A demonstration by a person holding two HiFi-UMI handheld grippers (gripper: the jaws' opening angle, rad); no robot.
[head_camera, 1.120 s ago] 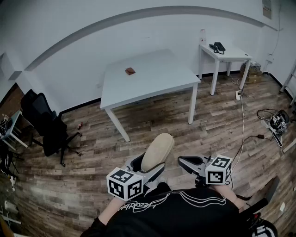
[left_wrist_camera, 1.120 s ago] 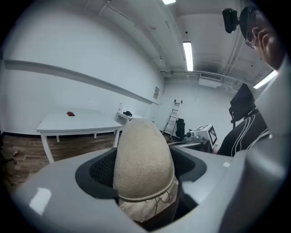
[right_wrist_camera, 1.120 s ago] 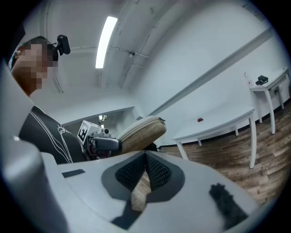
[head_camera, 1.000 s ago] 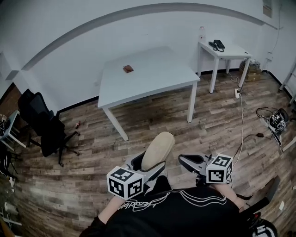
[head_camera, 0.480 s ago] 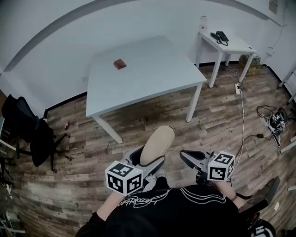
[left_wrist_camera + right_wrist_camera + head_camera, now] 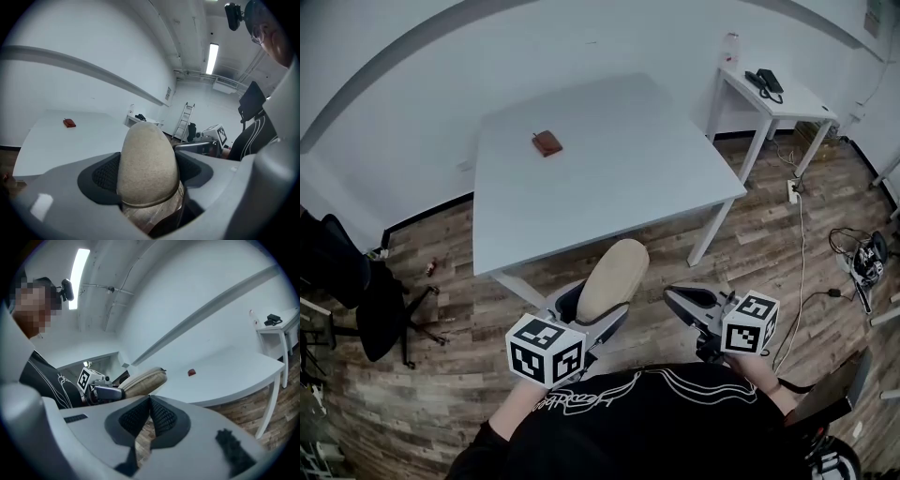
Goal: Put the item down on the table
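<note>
surface: white table [image 6: 619, 187] | on it: small reddish-brown object [image 6: 547, 142]

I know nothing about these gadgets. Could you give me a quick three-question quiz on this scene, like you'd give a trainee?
1. True or false: the left gripper holds a beige oval case between its fingers.
2. What lies on the big white table?
A. a small reddish-brown object
B. a phone
C. a ladder
3. Are the fingers of the right gripper together or apart?

Key: 1 true; 2 A; 3 together, with nothing between them.
</note>
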